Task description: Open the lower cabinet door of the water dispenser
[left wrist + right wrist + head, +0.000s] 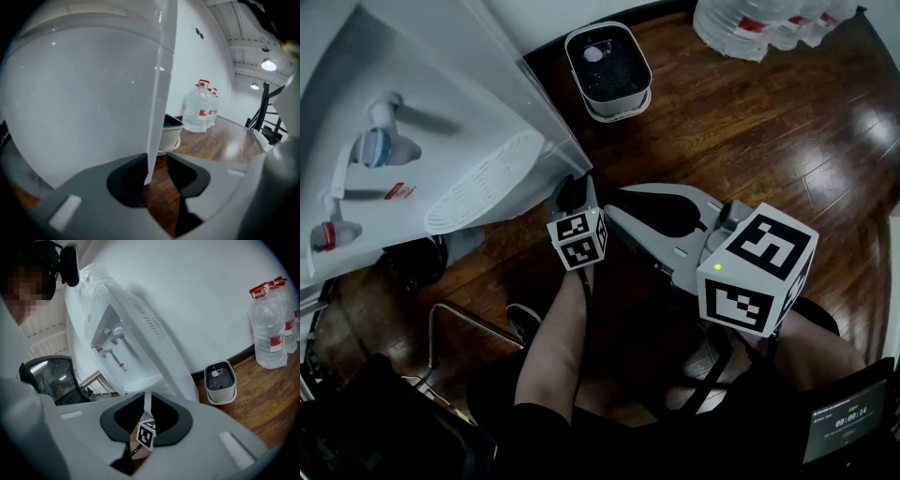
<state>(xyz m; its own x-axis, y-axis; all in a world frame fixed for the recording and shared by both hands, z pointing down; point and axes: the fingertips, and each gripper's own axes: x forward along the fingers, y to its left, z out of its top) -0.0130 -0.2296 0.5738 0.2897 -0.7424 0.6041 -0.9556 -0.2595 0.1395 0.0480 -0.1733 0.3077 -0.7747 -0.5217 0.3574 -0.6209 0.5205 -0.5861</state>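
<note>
The white water dispenser (441, 122) stands at the left of the head view, its taps facing me. My left gripper (570, 192) reaches its lower right corner. In the left gripper view, the thin white edge of the lower cabinet door (159, 93) hangs between the jaws of the left gripper (157, 171). It lies close to the left finger, with a gap to the right one, so the jaws are open around it. My right gripper (614, 202) hovers just right of the left one, jaws nearly together with nothing in them. In its own view, the right gripper (146, 401) points at the dispenser (122, 343).
A grey bin-like container (607, 70) sits on the wooden floor behind the dispenser's corner. Large water bottles (769, 23) stand by the far wall. A metal frame (459, 323) and dark gear lie at lower left. A small screen (848, 417) glows at lower right.
</note>
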